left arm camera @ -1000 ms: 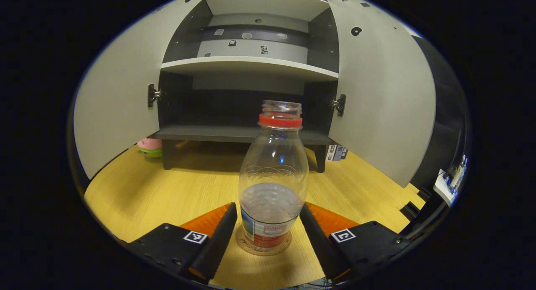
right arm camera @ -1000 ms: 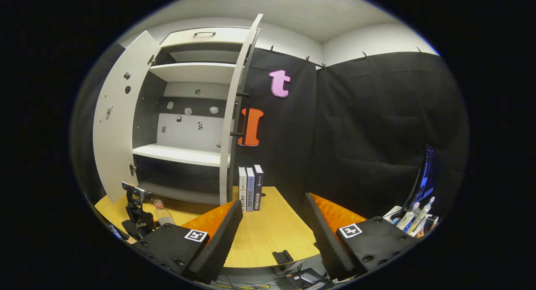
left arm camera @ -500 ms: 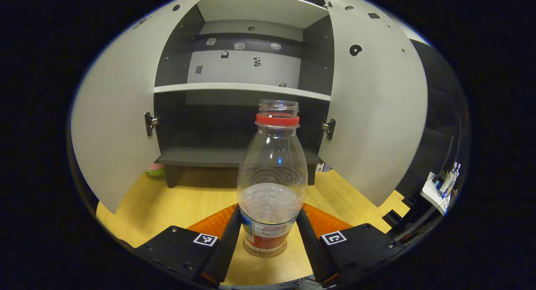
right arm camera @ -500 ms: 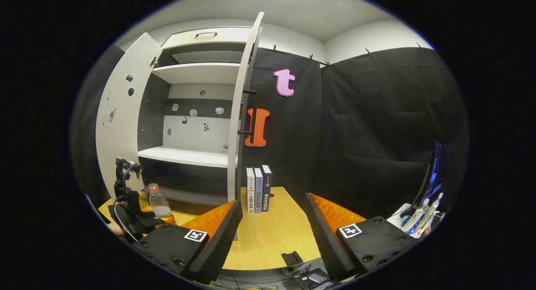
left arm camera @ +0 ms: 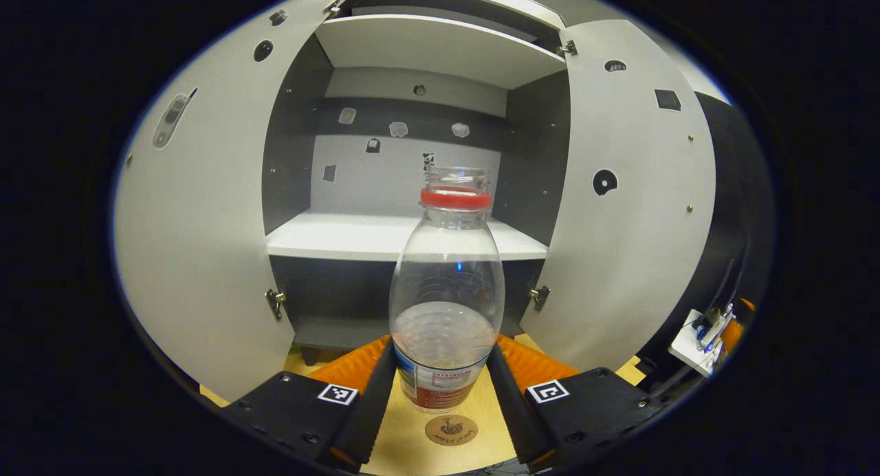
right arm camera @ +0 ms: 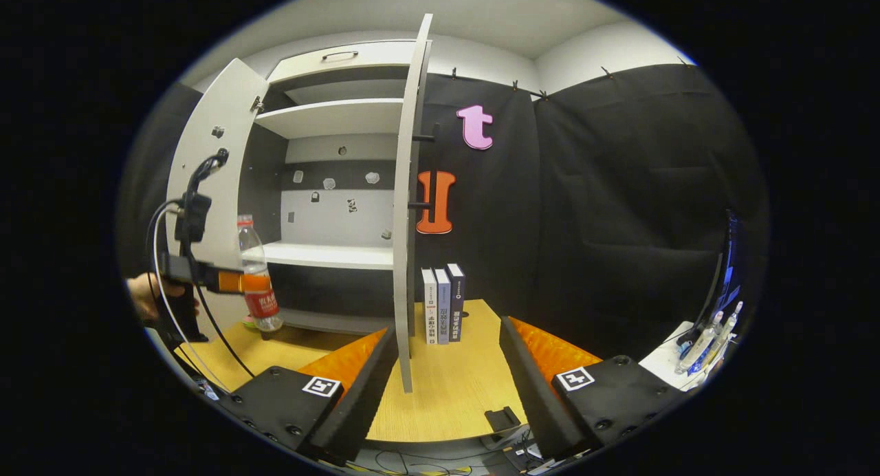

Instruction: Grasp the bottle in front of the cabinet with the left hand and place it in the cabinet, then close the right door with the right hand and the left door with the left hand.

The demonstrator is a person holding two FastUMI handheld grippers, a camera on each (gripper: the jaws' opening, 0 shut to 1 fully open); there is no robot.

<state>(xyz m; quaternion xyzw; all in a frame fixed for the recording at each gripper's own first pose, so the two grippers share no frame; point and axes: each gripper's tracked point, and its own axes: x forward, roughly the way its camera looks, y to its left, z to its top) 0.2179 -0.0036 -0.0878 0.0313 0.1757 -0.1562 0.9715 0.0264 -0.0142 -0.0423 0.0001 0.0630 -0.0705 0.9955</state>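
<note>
Gripping the bottle low on its label, left gripper holds it clear of the bench, facing the cabinet | both doors wide | right gripper released, empty, beside 3 books.

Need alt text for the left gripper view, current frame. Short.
The left gripper is shut on a clear bottle with a red neck ring and no cap, held upright above a round coaster on the wooden table. Ahead stands the cabinet, both doors open, its white shelf bare.
</note>
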